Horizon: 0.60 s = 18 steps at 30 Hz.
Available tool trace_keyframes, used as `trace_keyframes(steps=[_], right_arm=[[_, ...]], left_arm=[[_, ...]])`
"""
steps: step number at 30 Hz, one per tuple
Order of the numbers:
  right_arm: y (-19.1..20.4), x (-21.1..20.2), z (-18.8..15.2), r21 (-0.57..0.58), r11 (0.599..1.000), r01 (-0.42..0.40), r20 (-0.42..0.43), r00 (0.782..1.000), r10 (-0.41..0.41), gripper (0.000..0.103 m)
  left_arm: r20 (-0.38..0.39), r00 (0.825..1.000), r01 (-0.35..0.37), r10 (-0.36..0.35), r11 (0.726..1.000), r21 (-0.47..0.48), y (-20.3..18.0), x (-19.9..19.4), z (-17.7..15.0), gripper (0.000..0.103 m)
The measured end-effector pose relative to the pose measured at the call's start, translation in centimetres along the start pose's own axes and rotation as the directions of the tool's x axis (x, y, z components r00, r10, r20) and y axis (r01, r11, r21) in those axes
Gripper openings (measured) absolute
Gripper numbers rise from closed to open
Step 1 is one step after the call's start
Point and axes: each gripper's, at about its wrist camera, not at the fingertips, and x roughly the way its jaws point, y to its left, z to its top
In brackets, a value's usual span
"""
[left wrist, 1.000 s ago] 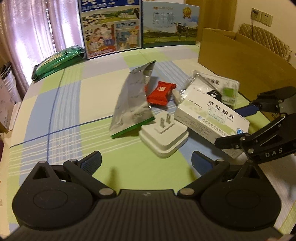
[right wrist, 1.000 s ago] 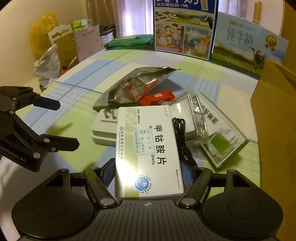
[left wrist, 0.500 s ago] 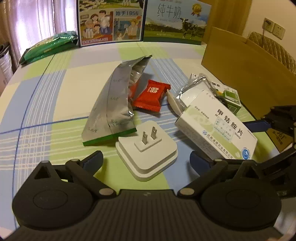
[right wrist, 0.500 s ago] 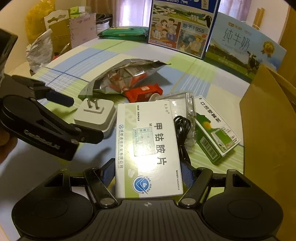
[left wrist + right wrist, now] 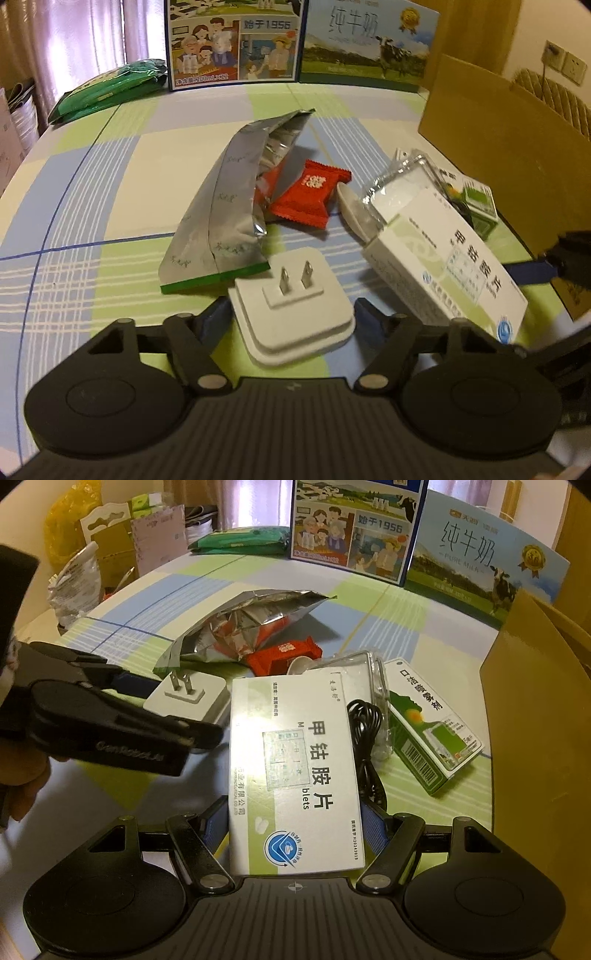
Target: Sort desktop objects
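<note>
— Where's the white plug adapter [image 5: 295, 295]?

— Flat on the tabletop [image 5: 110, 192] toward its near edge, prongs up, dead centre between the pads of the left gripper [image 5: 291, 314]. Squarish, so no long axis to speak of. Touching the green-trimmed end of the foil pouch [image 5: 229, 221] at its far left corner.

— Clamped or loose?

— Hard to call. One pad against each side wall, or a hair off; can't tell whether squeezing yet.

— And the medicine box [image 5: 295, 760]?

— Just right of the adapter, toward the cardboard box [image 5: 498, 147] on the right-hand edge. Long axis straight ahead from the right gripper [image 5: 295, 819], near end tucked between its pads. Far end propped on the clear packet, so slightly tilted.

— Grasped?

— Same answer: pads level with both long sides, contact not clear from either view. Can't tell.

— So which hand for which?

— Already settled by position. Left for the adapter, right for the medicine box; no crossing over needed.

— Anything in the way?

— Black cable [image 5: 364, 734] along the box's right side, close to the right pad. Likely to snag or ride up with the box. Red candy [image 5: 310, 192] and the pouch well clear of both pairs of pads.

— Next, then?

— Probably close firmly, then lift straight up. Better one at a time, given how near the grippers sit to each other.
</note>
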Motion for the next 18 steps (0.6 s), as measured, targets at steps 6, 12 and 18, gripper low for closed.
trace_keyframes(steps=[6,12,18], right_arm=[[-0.3,-0.4,-0.4,0.076,0.994,-0.074,-0.012,0.997,0.075,0.069],[0.3,-0.7,-0.9,0.075,0.994,-0.084,-0.018,0.996,0.086,0.069],[0.8,0.0,-0.7,0.037,0.998,-0.053,-0.011,0.999,0.053,0.079]], left_arm=[[-0.065,0.997,0.031,-0.029,0.999,0.033,1.1,-2.4,-1.7,0.061],[-0.067,0.997,0.035,-0.03,0.997,0.067,1.8,-3.7,-3.2,0.062],[-0.061,0.998,0.019,-0.013,0.996,0.082,1.5,-2.8,-2.6,0.071]])
